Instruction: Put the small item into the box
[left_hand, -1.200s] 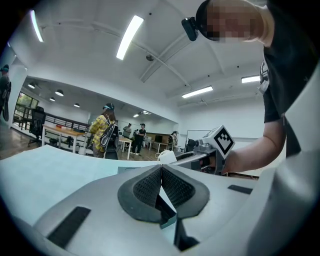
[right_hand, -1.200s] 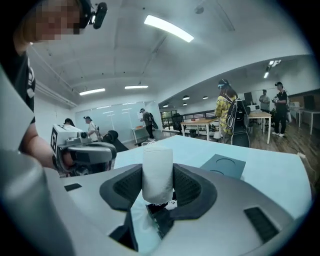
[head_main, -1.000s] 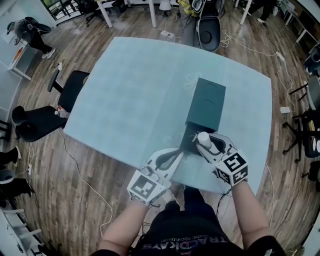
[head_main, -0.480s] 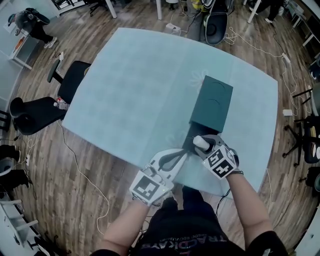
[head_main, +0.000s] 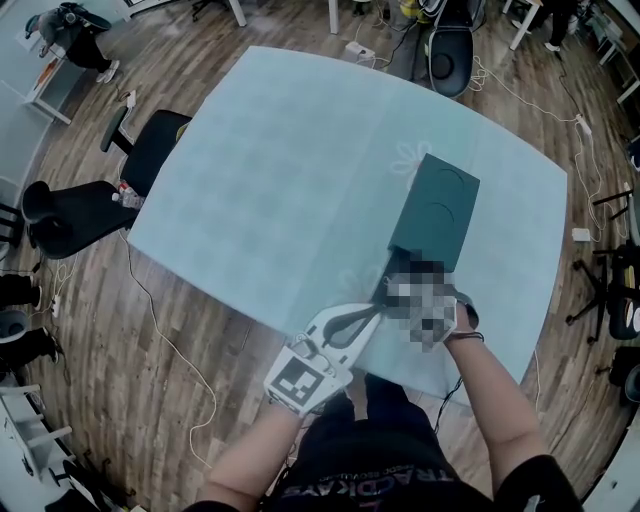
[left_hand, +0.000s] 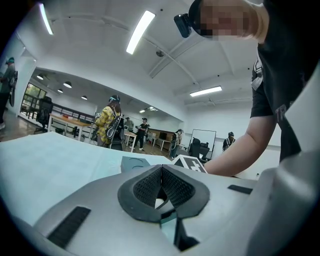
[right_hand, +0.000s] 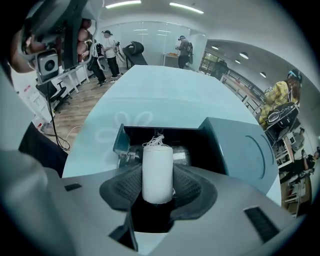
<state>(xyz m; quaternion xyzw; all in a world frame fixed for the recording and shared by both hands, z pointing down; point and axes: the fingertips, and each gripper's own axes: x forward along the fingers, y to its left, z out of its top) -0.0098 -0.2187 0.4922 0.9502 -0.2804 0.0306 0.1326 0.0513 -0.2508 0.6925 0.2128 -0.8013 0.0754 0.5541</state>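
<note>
A small white roll (right_hand: 158, 172) with a frayed thread on top stands upright between the pads of my right gripper (right_hand: 158, 175), which is shut on it. Just beyond it is the dark teal box (right_hand: 240, 145), its near end open (right_hand: 160, 137) with shiny wrapped things inside. In the head view the box (head_main: 437, 215) lies on the table's near right part, and a blurred patch covers most of my right gripper at the box's near end. My left gripper (head_main: 372, 313) rests beside it on the left, shut and empty (left_hand: 161, 176).
The light blue table (head_main: 280, 170) stretches far and left of the box. A black chair (head_main: 150, 150) stands at its left edge, cables run over the wooden floor, and people stand at desks in the background (left_hand: 112, 122).
My right gripper has carried the white roll a little left and closer to the box's open near end. The left gripper has stayed where it was.
</note>
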